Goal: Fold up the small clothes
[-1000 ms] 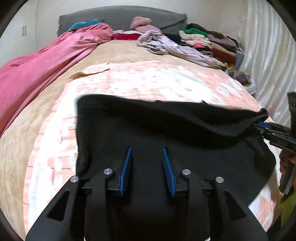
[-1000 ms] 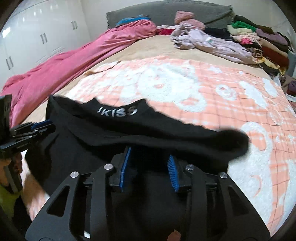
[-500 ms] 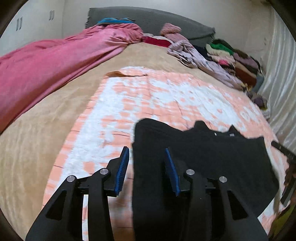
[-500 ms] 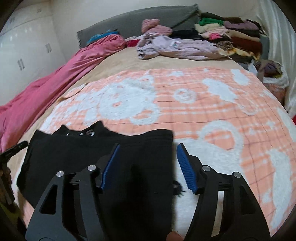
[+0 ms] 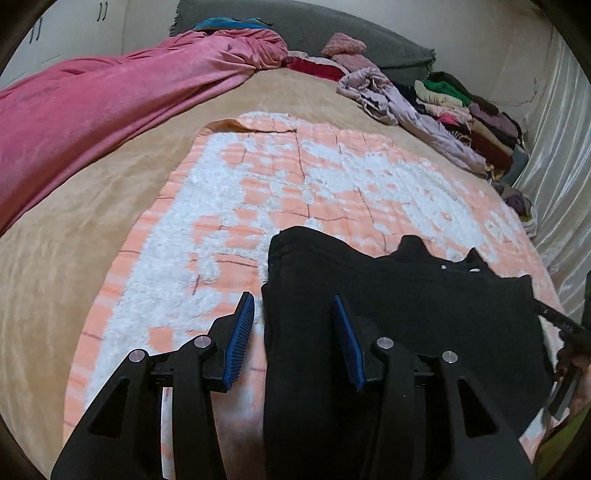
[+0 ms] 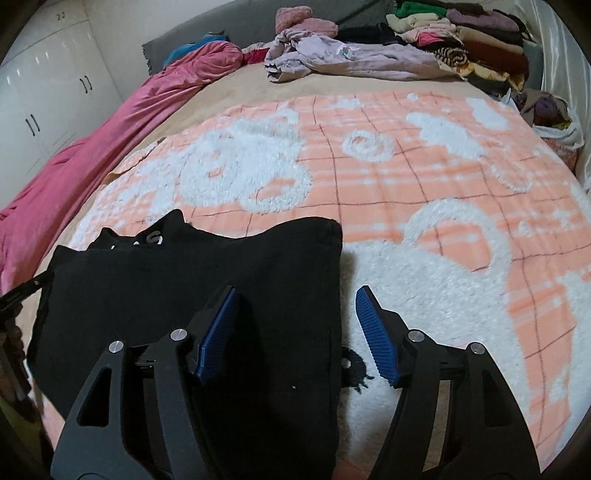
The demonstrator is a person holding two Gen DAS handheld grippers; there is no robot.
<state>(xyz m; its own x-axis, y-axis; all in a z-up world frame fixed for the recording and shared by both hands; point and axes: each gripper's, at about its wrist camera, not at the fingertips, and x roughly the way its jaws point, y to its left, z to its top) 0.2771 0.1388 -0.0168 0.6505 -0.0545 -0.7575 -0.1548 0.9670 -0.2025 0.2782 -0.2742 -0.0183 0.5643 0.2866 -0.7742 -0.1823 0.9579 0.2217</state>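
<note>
- Left claw (image 5: 293, 334): jaws apart, just been opening, pads off the cloth; left edge of the black garment (image 5: 399, 314) lying between and under them, not pinched.
- Right claw (image 6: 295, 332): jaws apart, a touch narrower than half a second back; right edge of the same black garment (image 6: 207, 295) below the gap, left pad over cloth, right pad over bare blanket, nothing gripped.
- Garment flat on the bed, spread between the two claws, neckline with white lettering at the far edge.
- Underneath and ahead of both claws: peach-and-white fluffy blanket (image 6: 424, 177), over a tan bedspread (image 5: 66, 236).
- Small black tufted mark (image 6: 356, 365) on the blanket just below the right claw's gap.
- Far left of the claws: long pink quilt (image 5: 110, 103).
- Far ahead: lilac crumpled garment (image 6: 351, 55), grey headboard (image 5: 351, 33).
- Far right: stack of folded clothes (image 6: 472, 37).
- White wardrobe doors (image 6: 48, 103) beyond the bed's left side.
</note>
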